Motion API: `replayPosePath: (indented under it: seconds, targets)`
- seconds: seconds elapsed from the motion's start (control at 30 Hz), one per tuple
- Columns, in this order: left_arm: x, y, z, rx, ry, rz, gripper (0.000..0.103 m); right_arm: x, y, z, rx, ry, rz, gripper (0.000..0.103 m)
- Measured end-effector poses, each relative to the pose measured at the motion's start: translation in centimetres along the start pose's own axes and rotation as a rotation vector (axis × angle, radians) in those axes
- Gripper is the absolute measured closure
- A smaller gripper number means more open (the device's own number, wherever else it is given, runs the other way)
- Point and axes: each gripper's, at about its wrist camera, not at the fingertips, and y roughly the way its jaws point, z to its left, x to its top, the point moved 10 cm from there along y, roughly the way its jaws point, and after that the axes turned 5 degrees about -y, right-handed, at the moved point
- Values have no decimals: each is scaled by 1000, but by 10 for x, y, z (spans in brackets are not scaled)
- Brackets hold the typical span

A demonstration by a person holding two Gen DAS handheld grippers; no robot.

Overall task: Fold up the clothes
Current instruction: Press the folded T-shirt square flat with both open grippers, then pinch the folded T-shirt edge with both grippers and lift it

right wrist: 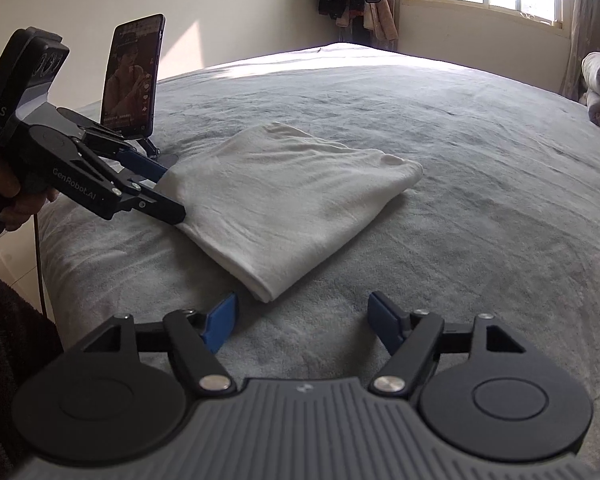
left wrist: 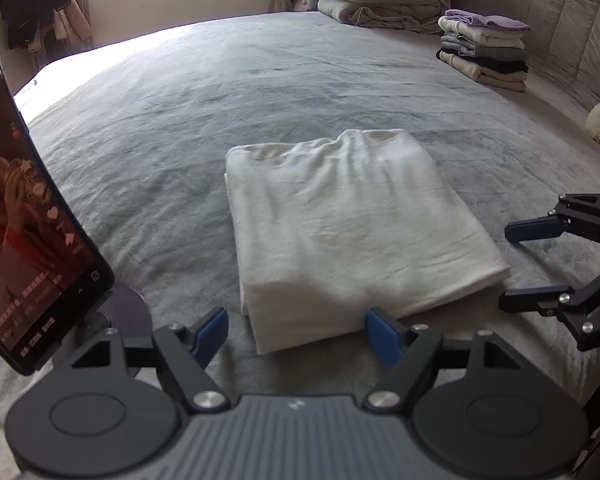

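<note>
Grippers tilt down toward the bed (left wrist: pixel 180 128): left gripper (left wrist: pixel 296 330) straddles the folded white garment (left wrist: pixel 348 224) corner with jaws apart, right gripper (right wrist: pixel 302 322) spread just beside it, holding nothing.

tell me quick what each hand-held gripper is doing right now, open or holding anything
Left hand-held gripper: open, holding nothing; the folded white garment lies between its fingers.
Right hand-held gripper: open, empty, over the grey bedspread.
</note>
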Motion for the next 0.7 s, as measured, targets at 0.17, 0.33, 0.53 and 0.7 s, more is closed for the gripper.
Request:
replayPosePath:
  seconds: [0.17, 0.33, 0.53, 0.7]
  targets:
    - [13, -16, 4, -133, -129, -81, 26, 4, -2, -5, 43, 80, 7, 25]
    - [32, -17, -4, -194, -205, -130, 25, 11, -7, -26, 142, 335, -26, 25]
    - [43, 4, 4, -80, -270, -123, 25, 21, 1, -50, 235, 633, -64, 25]
    - [47, 27, 15, -46, -366, -100, 32, 27, 17, -61, 238, 744, -73, 32]
